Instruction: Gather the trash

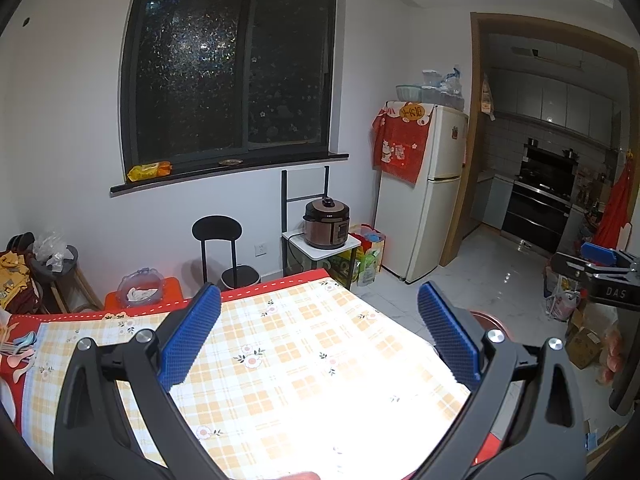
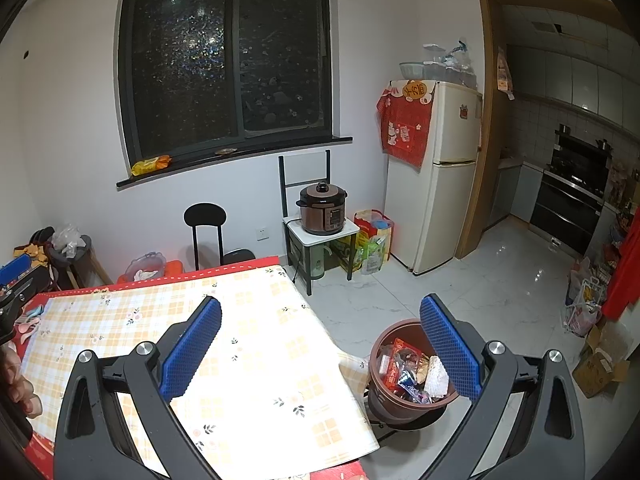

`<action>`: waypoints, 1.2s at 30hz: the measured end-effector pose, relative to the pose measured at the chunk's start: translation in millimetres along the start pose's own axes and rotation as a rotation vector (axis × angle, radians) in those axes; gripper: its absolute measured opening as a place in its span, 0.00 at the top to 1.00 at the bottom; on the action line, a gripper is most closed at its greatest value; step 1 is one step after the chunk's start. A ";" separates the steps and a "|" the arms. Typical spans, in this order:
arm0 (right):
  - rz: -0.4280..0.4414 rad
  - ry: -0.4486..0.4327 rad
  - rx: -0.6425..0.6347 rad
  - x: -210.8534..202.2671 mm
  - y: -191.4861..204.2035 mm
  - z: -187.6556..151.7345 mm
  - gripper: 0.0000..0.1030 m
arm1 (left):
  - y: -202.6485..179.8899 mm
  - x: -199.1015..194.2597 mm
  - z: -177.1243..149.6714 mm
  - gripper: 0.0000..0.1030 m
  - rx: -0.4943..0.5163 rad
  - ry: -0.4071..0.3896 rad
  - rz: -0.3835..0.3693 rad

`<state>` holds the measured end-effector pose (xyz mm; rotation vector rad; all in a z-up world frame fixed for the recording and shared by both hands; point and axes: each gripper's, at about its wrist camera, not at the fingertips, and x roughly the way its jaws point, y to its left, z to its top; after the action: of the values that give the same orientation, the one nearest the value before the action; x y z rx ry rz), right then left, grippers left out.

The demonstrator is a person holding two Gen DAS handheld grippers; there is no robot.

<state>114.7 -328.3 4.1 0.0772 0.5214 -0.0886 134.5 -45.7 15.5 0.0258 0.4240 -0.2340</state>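
Checked tablecloth [image 2: 256, 340] shows no litter; brown bin [image 2: 412, 396] beside it holds wrappers. Left gripper [image 1: 320, 332] and right gripper [image 2: 320, 336] both spread, empty. Collection judged essentially complete.

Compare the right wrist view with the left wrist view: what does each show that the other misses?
Only the right wrist view shows the brown trash bin, full of wrappers, on the floor beside the table, seen past the open right gripper. Only the left wrist view shows the open left gripper from behind. Both share the plaid tablecloth, pressure cooker, fridge and window.
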 end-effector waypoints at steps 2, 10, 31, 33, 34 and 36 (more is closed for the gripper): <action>0.001 0.001 0.001 0.0 -0.2 -0.4 0.05 | -0.1 -0.2 -0.8 0.06 -0.002 0.002 0.006; 0.030 0.019 0.000 5.3 -6.3 -6.0 0.05 | -3.4 4.2 -2.4 0.06 -0.022 0.019 0.036; 0.245 0.194 -0.101 108.9 -31.9 -32.9 0.05 | -29.0 43.8 -82.7 0.06 -0.231 0.190 0.291; 0.278 0.220 -0.125 121.5 -25.9 -36.9 0.05 | -25.3 44.9 -94.5 0.06 -0.261 0.213 0.347; 0.296 0.236 -0.143 128.8 -21.0 -39.9 0.05 | -21.9 43.9 -99.9 0.06 -0.278 0.222 0.365; 0.327 0.258 -0.181 139.0 -9.1 -44.4 0.05 | -14.7 38.2 -112.5 0.06 -0.327 0.242 0.405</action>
<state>211.8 -342.1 -104.3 -0.0039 0.7658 0.2913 119.4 -60.0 -102.3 -0.1815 0.6828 0.2425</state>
